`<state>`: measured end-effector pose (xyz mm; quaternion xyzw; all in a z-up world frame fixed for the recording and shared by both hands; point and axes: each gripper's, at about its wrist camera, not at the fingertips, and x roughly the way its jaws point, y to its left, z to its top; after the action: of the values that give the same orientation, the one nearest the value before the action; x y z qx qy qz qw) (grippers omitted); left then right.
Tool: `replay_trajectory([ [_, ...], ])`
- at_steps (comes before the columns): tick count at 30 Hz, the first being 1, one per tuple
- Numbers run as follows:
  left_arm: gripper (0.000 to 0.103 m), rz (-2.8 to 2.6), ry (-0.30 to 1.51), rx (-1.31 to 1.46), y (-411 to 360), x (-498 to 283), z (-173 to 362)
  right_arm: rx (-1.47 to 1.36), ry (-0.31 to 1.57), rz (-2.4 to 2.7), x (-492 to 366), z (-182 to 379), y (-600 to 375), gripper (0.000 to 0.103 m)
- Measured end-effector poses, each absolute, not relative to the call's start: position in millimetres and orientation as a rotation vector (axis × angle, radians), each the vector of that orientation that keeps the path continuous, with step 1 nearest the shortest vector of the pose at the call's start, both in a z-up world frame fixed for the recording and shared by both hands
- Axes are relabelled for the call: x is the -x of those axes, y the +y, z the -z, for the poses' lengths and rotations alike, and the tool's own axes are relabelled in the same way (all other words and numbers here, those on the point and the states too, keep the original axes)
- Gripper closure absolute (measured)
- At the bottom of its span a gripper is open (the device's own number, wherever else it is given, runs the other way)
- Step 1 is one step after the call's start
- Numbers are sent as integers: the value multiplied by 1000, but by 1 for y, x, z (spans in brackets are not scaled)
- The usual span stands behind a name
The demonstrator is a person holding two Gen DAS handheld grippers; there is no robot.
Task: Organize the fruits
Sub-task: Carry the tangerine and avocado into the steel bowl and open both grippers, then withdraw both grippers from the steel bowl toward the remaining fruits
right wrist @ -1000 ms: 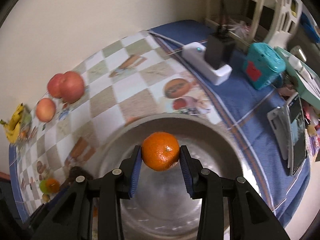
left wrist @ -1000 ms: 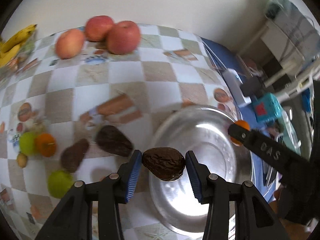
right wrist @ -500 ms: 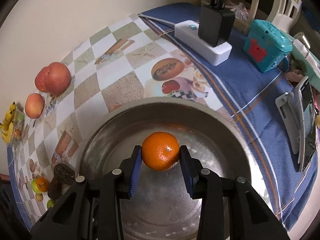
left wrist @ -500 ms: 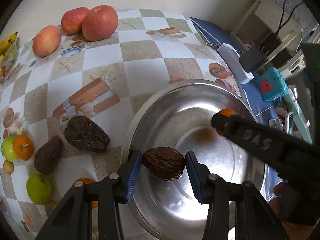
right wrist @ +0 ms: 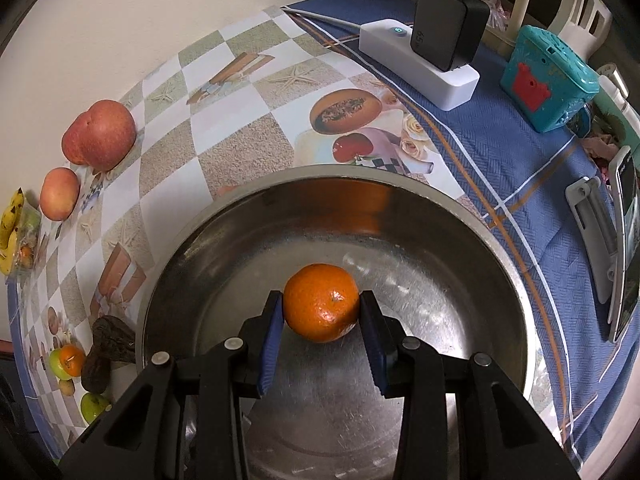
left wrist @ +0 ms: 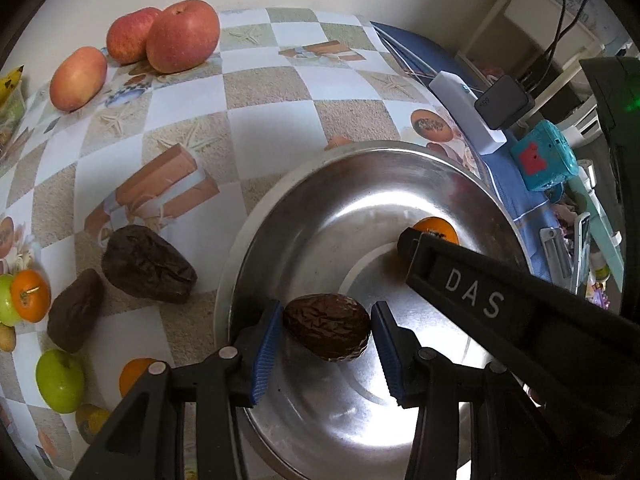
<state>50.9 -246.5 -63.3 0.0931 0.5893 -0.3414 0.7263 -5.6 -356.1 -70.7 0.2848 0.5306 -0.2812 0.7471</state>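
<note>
A wide steel bowl (left wrist: 360,168) (right wrist: 500,248) sits on the checked tablecloth. My left gripper (left wrist: 326,332) is shut on a wrinkled dark brown fruit (left wrist: 326,330), held low over the bowl's near left part. My right gripper (right wrist: 322,308) is shut on an orange mandarin (right wrist: 322,306) just above the bowl's floor. In the left wrist view the right gripper's black finger crosses the bowl, with the mandarin (left wrist: 436,228) peeking over its tip.
Two more dark wrinkled fruits (left wrist: 146,264) (left wrist: 74,316) lie left of the bowl, with green apples (left wrist: 60,380), small oranges (left wrist: 30,294) and red apples (left wrist: 182,42) further out. Bananas (right wrist: 12,232) lie at the far left. A white power strip (right wrist: 420,56) and a teal box (right wrist: 548,76) stand on the blue cloth.
Both grippers have sunk toward the bowl with their fruit still held; the bowl now looks larger in both views. The right gripper's finger reaches further across the left wrist view.
</note>
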Motion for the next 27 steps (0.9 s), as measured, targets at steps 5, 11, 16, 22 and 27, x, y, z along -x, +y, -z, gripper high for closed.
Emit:
replay_trajectory([
  [5,54,759,1315,-173,-243,-52,59,-636,1163,612,6,70,-358,62],
  [11,47,775,1312,-136,-238,-53,49,-639,1157,608,9,65,-359,59],
  [16,47,789,1306,-110,-228,-50,33,-619,1135,609,11,53,-352,59],
  [22,47,747,1285,-131,-208,-50,22,-605,1097,600,16,37,-340,59],
  [27,47,672,1300,-94,-180,-61,23,-575,1099,579,17,32,-323,60],
])
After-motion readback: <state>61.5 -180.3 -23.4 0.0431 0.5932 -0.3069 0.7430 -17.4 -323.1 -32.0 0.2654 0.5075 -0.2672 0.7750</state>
